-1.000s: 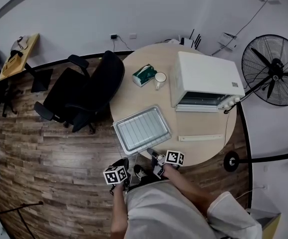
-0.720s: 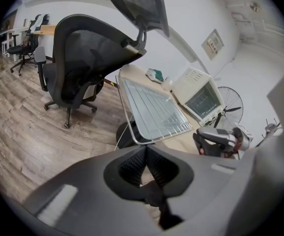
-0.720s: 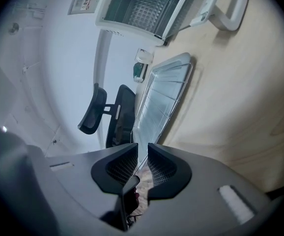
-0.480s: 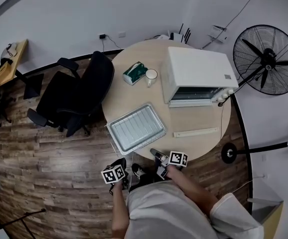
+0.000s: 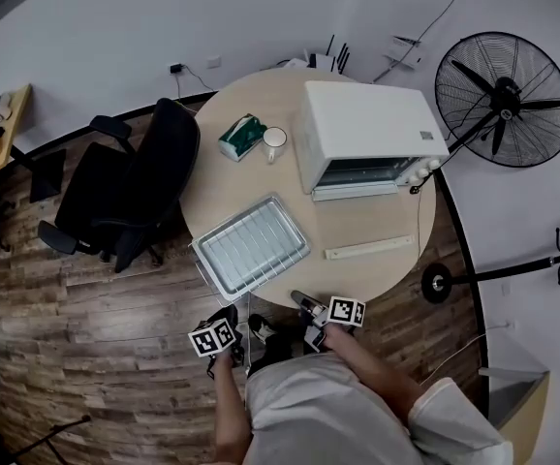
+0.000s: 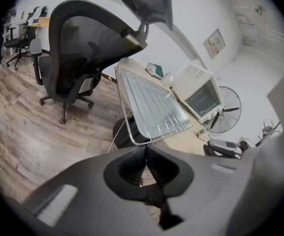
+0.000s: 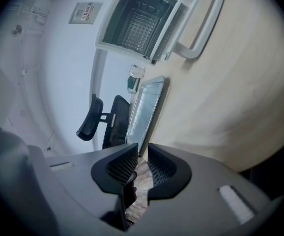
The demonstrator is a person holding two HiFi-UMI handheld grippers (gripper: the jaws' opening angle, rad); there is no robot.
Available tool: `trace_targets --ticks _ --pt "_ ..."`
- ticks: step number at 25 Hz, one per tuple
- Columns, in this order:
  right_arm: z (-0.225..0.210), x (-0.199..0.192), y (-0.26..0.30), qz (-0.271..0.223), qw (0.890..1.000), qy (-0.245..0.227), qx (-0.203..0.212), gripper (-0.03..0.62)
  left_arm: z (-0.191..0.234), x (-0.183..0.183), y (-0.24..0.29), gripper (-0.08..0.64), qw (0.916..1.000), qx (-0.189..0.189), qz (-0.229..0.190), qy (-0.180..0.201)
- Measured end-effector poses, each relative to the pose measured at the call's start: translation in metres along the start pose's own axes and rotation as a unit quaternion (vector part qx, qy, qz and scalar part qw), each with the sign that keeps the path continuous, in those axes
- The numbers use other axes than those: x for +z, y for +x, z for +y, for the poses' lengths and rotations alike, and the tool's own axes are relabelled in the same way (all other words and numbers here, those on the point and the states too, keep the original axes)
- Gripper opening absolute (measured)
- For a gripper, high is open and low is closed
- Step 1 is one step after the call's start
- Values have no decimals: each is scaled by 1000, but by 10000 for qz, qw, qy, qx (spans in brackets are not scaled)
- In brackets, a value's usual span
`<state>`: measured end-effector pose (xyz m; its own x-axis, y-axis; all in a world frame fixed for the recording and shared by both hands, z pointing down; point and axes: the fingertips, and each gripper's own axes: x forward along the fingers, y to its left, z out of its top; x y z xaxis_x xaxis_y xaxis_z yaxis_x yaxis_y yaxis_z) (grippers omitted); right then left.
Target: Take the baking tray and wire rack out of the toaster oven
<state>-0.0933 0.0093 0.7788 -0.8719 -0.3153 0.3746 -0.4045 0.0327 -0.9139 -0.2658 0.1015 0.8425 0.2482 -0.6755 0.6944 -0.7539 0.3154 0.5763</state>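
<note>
- Parked at the table's (image 5: 357, 223) near-left edge: baking tray (image 5: 294, 221) with wire rack (image 5: 251, 246) in it, clear of toaster oven (image 5: 362, 129), so apparently already out.
- Held empty off the near edge: left gripper (image 6: 144, 149) pinched together, right gripper (image 7: 142, 154) slightly parted.

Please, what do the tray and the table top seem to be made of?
The tray looks like bare metal, silvery and fairly shiny: it catches pale highlights. The table looks like light wood or a wood-look laminate, matte: pale beige and even, with no grain I can make out.
</note>
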Motion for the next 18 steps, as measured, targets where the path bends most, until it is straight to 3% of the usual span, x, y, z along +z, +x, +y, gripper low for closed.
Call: trace_targets --ticks 8,11,15,18 --pt "-9 6 -14 -103 9999 77 -11 40 -3 -7 2 57 10000 77 43 -21" --pt "-5 5 -16 -5 9999 -143 57 40 -3 -16 2 57 9999 128 76 -67" --pt "3 9 -23 207 9956 -915 20 40 -12 -31 0 57 9996 222 94 -130" --pt "15 15 -35 391 9759 -2140 -156 40 -31 -42 -1 57 9997 234 118 -19"
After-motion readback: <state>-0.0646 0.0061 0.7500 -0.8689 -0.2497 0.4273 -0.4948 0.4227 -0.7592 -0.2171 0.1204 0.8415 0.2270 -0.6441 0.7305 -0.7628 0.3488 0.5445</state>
